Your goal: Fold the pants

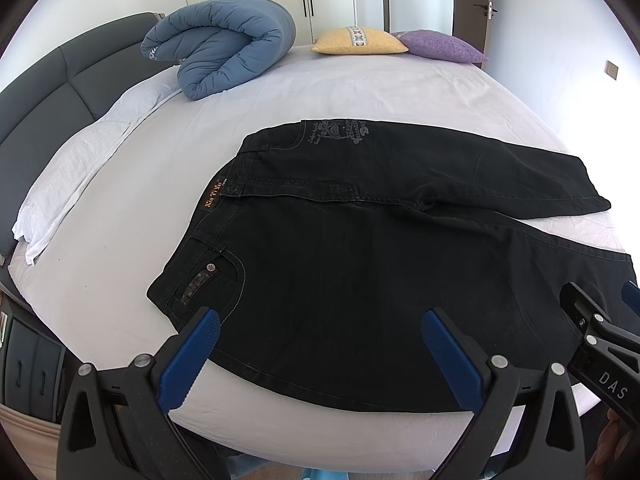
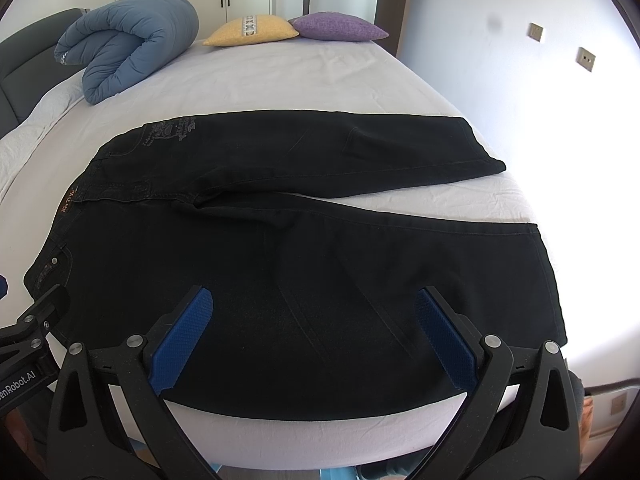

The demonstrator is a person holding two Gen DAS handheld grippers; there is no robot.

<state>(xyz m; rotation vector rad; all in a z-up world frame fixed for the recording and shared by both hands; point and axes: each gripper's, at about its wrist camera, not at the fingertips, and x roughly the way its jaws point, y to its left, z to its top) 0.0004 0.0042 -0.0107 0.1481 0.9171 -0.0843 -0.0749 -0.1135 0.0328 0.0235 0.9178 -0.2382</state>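
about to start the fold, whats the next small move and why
Probably lower both tools to the near edge of the pants and pinch it: the left tool and right tool hang open above the flat, unfolded fabric, holding nothing.

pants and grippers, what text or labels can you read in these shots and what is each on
"DAS" on the right gripper's black body, left wrist view.
"enRobot.AI", start cut off, on the left gripper's body, right wrist view.
Orange lettering on the waistband patch of the black pants: too blurred to read.
Grey printed emblem near the waistband: script too small to read.
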